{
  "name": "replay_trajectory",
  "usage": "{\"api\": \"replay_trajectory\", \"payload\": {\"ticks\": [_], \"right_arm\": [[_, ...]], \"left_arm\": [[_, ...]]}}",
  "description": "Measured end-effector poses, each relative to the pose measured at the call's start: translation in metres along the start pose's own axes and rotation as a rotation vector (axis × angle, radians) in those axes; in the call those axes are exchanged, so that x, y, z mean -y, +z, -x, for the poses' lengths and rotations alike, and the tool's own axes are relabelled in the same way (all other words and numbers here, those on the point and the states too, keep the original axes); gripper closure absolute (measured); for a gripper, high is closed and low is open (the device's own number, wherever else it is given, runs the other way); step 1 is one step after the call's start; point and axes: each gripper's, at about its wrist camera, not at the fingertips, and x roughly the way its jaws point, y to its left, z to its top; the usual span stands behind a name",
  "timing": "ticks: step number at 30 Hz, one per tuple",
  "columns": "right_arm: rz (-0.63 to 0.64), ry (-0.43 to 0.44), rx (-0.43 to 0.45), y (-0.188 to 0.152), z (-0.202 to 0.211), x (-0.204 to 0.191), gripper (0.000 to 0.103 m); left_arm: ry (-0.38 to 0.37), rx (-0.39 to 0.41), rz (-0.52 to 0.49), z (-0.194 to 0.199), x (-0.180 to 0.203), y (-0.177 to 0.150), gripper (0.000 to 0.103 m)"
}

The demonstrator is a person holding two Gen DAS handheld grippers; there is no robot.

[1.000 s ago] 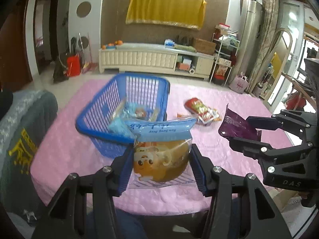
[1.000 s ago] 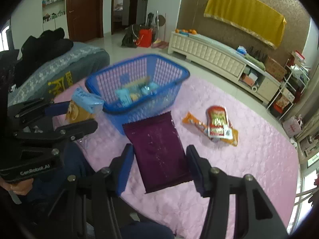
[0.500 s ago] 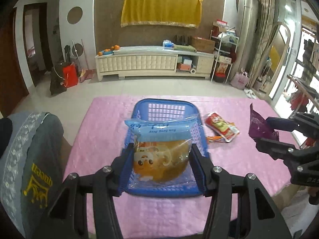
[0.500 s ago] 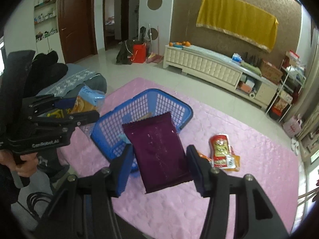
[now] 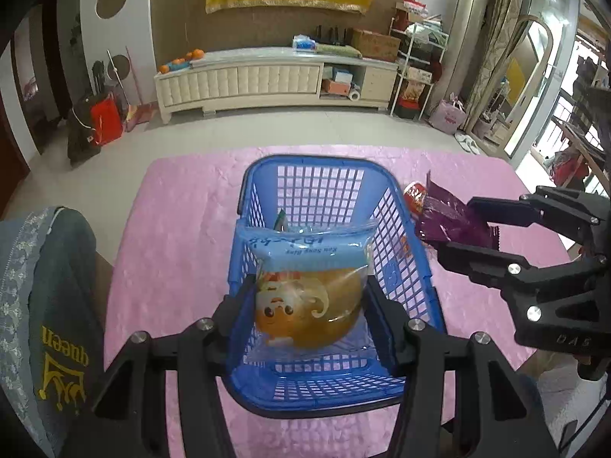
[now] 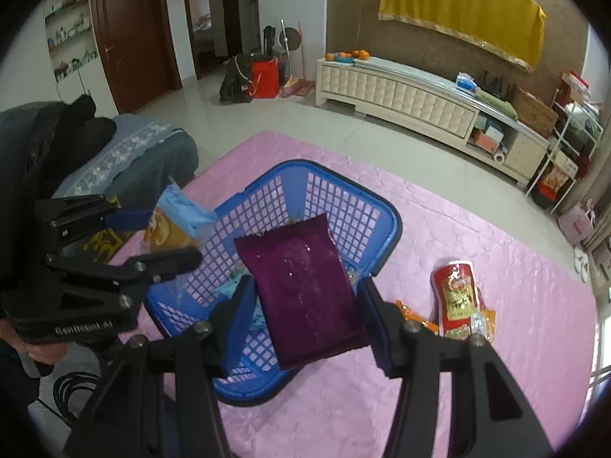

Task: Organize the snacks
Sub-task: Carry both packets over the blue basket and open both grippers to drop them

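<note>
living room, pink-covered table. we logged a blue basket on it, a few packets lying inside. left gripper clamped a bun packet above the basket; right gripper clamped a purple packet over its rim. a red snack pouch lay on the cloth just beside the basket.

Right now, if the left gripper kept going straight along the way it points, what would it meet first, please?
Probably the blue basket: the left gripper, shut on the bun bag, points down into its open top, so the bag would likely touch the mesh floor first. Depth is hard to judge.
</note>
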Motion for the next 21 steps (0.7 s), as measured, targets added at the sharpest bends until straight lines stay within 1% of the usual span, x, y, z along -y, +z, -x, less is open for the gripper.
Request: {"api": "replay_trajectory", "payload": {"ticks": [2,5,8,11,15,20,21], "right_arm": [[0.011,-0.009,-0.015,0.003,-0.008,-0.003,0.044],[0.01,-0.026,-0.027,0.012,-0.018,-0.002,0.044],[-0.008,-0.039,-0.023,0.021,-0.025,0.002,0.044],[-0.054,-0.047,-0.025,0.025,-0.03,0.012,0.044],[-0.086,-0.053,-0.027,0.025,-0.035,0.021,0.044],[-0.098,-0.058,-0.05,0.019,-0.036,0.026,0.044],[-0.097,-0.059,-0.05,0.019,-0.035,0.026,0.044]], "left_arm": [[0.003,-0.013,0.002,-0.006,-0.001,0.001,0.051],[-0.017,-0.029,0.003,-0.013,-0.002,0.006,0.051],[-0.038,-0.042,0.007,-0.021,-0.005,0.013,0.051],[-0.053,-0.064,0.015,-0.03,-0.006,0.019,0.051],[-0.113,-0.093,0.035,-0.042,-0.004,0.019,0.051],[-0.143,-0.13,0.021,-0.055,0.01,0.013,0.051],[-0.154,-0.139,0.026,-0.057,0.011,0.011,0.049]]}}
